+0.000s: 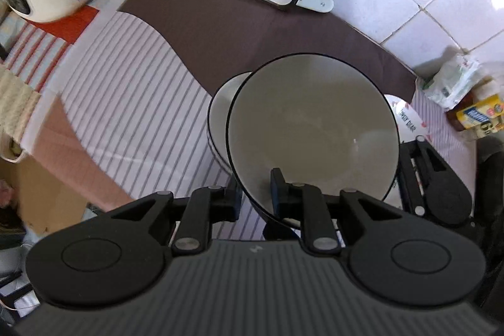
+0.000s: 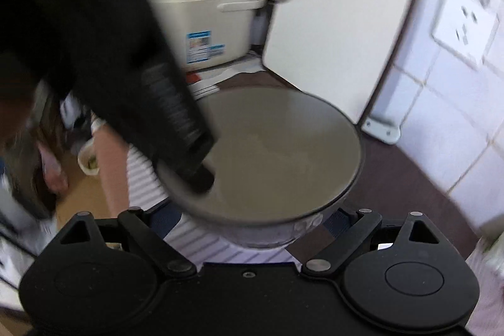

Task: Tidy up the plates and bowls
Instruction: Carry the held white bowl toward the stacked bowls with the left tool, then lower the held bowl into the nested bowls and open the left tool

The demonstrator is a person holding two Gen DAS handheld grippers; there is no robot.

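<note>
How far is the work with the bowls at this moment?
Nothing looks finished yet. In hand: the left gripper pinches the rim of the grey bowl, held above a second bowl. The right gripper is open around the bowl underneath. Left: nesting them; a printed plate waits.

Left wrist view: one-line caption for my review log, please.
Left gripper pinches the rim of a dark-rimmed bowl above a second bowl on the striped cloth.
</note>
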